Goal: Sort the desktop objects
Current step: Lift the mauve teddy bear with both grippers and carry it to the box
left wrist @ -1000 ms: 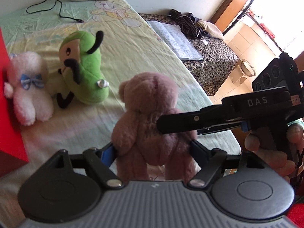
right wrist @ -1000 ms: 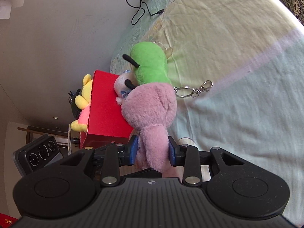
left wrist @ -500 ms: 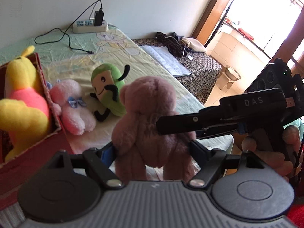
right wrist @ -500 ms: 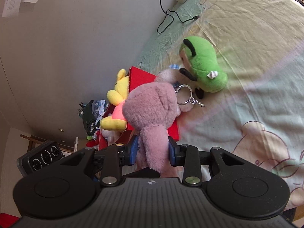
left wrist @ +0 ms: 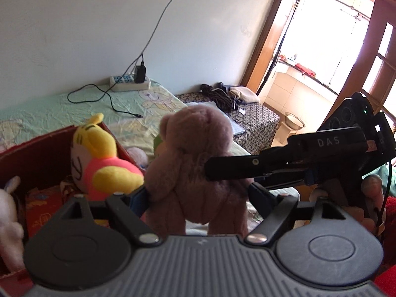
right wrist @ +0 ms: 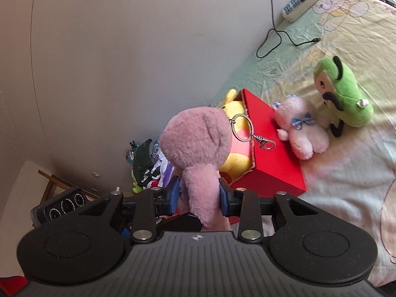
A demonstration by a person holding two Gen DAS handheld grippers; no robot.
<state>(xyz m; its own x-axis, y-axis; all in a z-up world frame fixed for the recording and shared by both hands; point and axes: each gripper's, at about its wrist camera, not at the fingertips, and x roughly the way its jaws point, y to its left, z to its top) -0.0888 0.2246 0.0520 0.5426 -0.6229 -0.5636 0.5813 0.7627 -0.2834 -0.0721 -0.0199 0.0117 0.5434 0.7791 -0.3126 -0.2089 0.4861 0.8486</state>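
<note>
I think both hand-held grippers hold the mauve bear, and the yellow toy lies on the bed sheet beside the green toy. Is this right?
Not quite. The yellow toy is not on the sheet: it sits inside the red box, as the right wrist view shows. The rest holds: both the left hand-held gripper and the right hand-held gripper are closed on the mauve bear, and the green toy lies on the bed sheet.

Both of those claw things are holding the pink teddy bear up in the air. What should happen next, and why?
Probably carry the pink teddy bear a little further over the red box and lower it in. Both grippers clamp it, the box sits open just beyond with a yellow plush toy already inside.
</note>
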